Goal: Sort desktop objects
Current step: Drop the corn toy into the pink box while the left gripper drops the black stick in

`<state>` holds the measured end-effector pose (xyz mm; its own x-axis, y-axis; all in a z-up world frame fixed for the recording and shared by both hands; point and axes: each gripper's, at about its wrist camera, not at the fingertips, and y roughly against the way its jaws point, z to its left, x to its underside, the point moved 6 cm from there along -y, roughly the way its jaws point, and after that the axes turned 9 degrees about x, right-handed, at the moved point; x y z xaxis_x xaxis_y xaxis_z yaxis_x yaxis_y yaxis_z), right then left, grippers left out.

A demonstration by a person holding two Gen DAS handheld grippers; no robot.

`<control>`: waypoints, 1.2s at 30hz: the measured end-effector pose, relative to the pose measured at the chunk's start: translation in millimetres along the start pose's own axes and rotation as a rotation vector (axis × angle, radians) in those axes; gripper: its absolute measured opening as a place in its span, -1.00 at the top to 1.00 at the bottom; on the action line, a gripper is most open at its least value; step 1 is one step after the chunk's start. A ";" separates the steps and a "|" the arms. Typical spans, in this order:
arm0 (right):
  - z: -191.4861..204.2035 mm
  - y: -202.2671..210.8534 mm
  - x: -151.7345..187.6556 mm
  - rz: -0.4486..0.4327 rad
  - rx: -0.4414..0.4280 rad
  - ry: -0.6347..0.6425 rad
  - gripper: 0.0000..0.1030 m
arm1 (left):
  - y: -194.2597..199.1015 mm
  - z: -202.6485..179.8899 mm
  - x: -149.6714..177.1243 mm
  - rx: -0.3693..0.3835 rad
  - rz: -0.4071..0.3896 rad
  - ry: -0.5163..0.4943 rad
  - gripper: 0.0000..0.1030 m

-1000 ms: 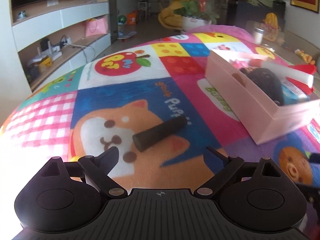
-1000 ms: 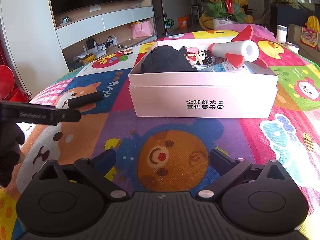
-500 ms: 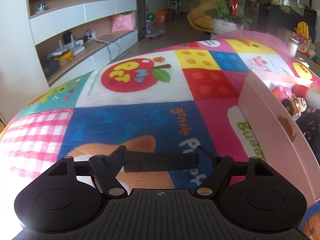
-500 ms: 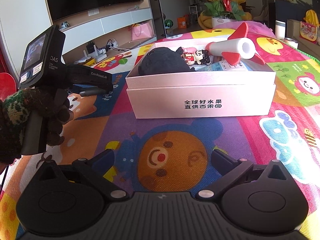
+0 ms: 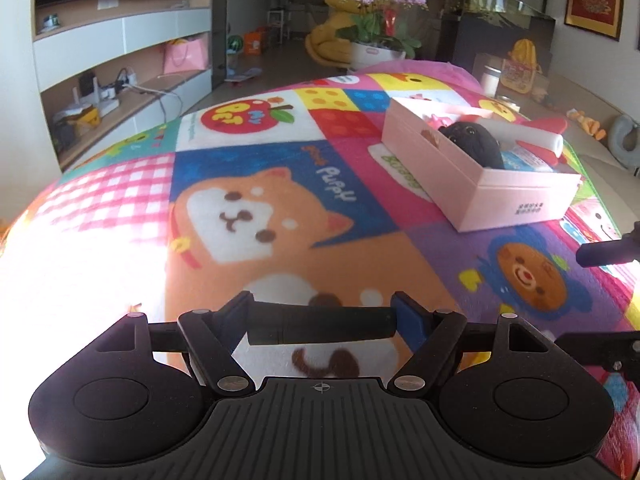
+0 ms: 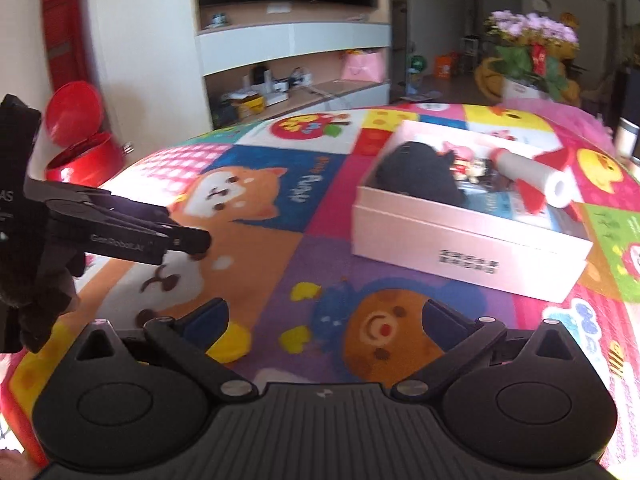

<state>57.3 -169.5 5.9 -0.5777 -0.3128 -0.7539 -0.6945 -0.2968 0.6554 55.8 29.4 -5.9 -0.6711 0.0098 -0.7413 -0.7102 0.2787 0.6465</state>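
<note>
A black cylinder (image 5: 320, 325) is held crosswise, end to end, in my left gripper (image 5: 322, 314), which is shut on it a little above the colourful blanket (image 5: 280, 208). In the right wrist view the left gripper (image 6: 192, 240) comes in from the left, carried by a gloved hand (image 6: 44, 280). My right gripper (image 6: 326, 316) hovers open over the bear patch with nothing between its fingers. The pink box (image 5: 520, 196) (image 6: 460, 248) stands to the right and holds a black plush (image 6: 416, 176), a red and white rocket toy (image 6: 536, 176) and small figures.
A red bin (image 6: 80, 148) stands off the table's left edge. White wall shelves (image 6: 292, 40) and a flower pot (image 5: 380, 12) are beyond the far edge. A tip of the right gripper (image 5: 604, 252) shows at the right of the left wrist view.
My left gripper closed on the black cylinder, lifted it off the dog patch and drew back towards the near side. My right gripper rose and rolled, so its view now tilts.
</note>
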 end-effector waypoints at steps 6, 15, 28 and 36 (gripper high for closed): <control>69.3 -4.5 9.6 0.067 -0.039 0.221 -1.00 | 25.6 11.5 22.9 -0.010 -0.022 0.032 -0.56; 74.4 -29.0 11.1 0.181 -0.057 0.176 -0.30 | 39.8 18.5 30.0 -0.013 -0.032 0.047 -0.56; -69.0 79.2 -76.9 -0.235 0.301 -0.003 -0.30 | 10.1 -98.4 -78.7 0.229 -0.178 -0.187 -0.56; -143.8 110.9 -120.4 -0.413 0.471 -0.134 -0.30 | -45.9 -164.9 -179.4 0.288 -0.328 -0.304 -0.91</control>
<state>111.5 -294.5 175.9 -0.2493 -0.1324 -0.9593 -0.9678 0.0689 0.2420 173.7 -143.5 127.0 -0.3011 0.1433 -0.9428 -0.7564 0.5661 0.3276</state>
